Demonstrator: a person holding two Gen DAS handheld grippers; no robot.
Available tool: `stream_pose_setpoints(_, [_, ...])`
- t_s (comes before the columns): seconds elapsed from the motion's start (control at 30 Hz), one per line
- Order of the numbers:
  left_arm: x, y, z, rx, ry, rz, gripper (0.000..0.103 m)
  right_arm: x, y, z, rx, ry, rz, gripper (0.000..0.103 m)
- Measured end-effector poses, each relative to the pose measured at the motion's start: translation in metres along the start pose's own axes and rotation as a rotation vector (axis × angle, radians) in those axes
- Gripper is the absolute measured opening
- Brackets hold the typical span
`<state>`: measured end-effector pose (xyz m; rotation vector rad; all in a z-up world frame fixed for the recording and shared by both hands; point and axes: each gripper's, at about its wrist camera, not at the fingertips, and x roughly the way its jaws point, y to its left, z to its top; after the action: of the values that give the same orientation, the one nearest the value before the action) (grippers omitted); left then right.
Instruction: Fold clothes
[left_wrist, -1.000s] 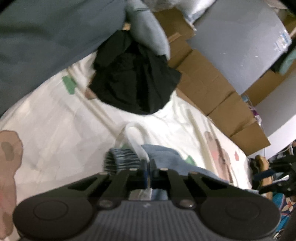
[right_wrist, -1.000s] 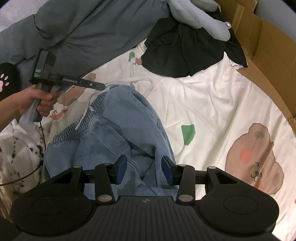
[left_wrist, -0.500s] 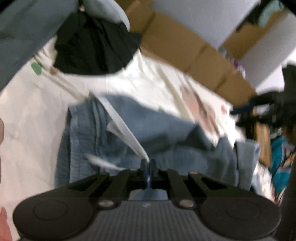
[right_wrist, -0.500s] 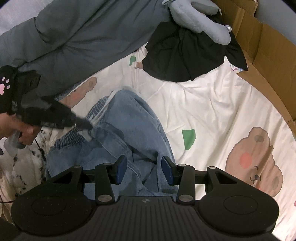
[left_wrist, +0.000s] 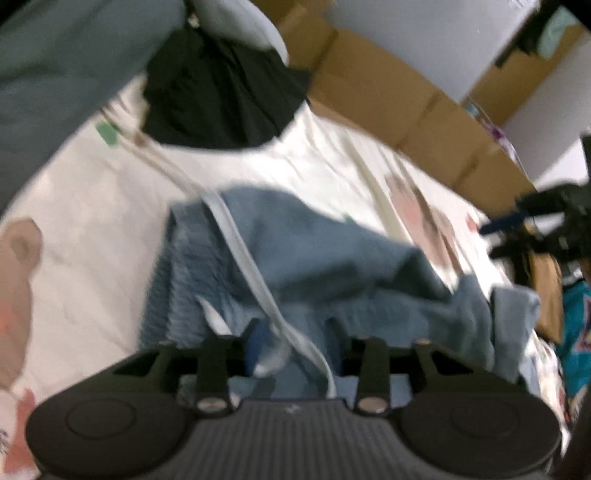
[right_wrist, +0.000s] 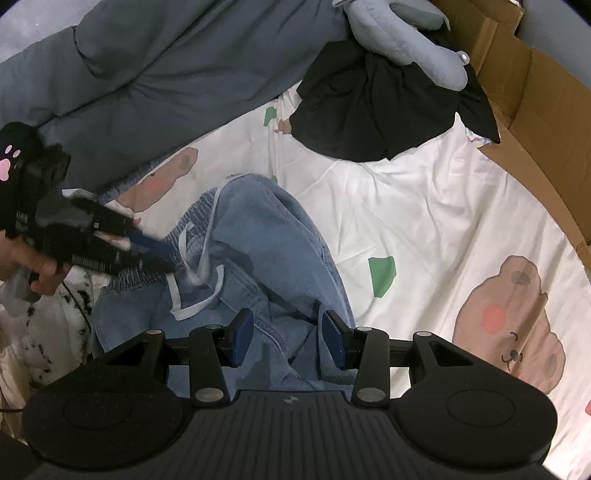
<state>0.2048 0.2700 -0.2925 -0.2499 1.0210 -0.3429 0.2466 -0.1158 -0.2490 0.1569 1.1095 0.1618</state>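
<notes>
Crumpled blue denim pants (right_wrist: 258, 236) with an elastic waistband and a white drawstring (right_wrist: 207, 258) lie on a white bear-print sheet (right_wrist: 424, 229). My left gripper (left_wrist: 291, 347) is open just above the waistband, the loose drawstring (left_wrist: 258, 280) lying between its fingers; in the right wrist view it (right_wrist: 162, 254) sits at the waistband's left side. My right gripper (right_wrist: 288, 339) is open and empty, hovering over the pants' near part. The left wrist view is blurred.
A black garment (right_wrist: 384, 107) and a grey plush toy (right_wrist: 406, 40) lie at the far side of the bed. A grey duvet (right_wrist: 155, 62) covers the far left. Cardboard (right_wrist: 535, 122) lines the right edge. A spotted white cloth (right_wrist: 48, 325) lies at the left.
My left gripper was shut on the white drawstring and pulled it back toward the waistband; now it has opened and the string lies loose on the denim. My right gripper has stayed put.
</notes>
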Motion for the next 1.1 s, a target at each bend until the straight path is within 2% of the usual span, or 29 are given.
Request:
stream_pose_setpoints(0.17, [0.020,0.008,0.024,-0.041,-0.067,0.073,0.049,-0.001,0.002,0.003,-0.003,-0.006,0.001,0.048])
stream_pose_setpoints(0.3, [0.035,0.010,0.038,-0.050,-0.071,0.117,0.046,-0.003,0.004,0.005,-0.002,-0.014,-0.004,0.048])
stream_pose_setpoints(0.43, [0.041,0.011,0.041,-0.035,-0.044,0.141,0.033,-0.002,0.004,0.005,0.007,-0.019,-0.019,0.048])
stream_pose_setpoints(0.5, [0.042,0.011,0.041,-0.037,-0.043,0.172,0.010,0.002,0.003,0.002,0.004,-0.012,-0.032,0.048])
stream_pose_setpoints(0.57, [0.038,0.010,0.039,-0.037,-0.051,0.186,0.009,0.005,0.004,-0.001,-0.001,-0.004,-0.047,0.048])
stream_pose_setpoints(0.6, [0.033,0.008,0.038,-0.033,-0.057,0.183,0.007,0.006,0.004,-0.002,-0.004,0.000,-0.055,0.048])
stream_pose_setpoints(0.63, [0.028,0.004,0.037,-0.024,-0.057,0.175,0.000,0.006,0.004,-0.003,-0.007,0.000,-0.058,0.048])
stream_pose_setpoints(0.87, [-0.007,-0.032,0.026,0.069,-0.039,0.094,0.001,-0.005,-0.002,-0.008,0.003,-0.022,-0.080,0.048])
stream_pose_setpoints(1.1, [-0.019,-0.060,0.002,0.076,0.012,-0.017,0.001,-0.009,0.004,0.000,-0.006,-0.051,-0.076,0.048])
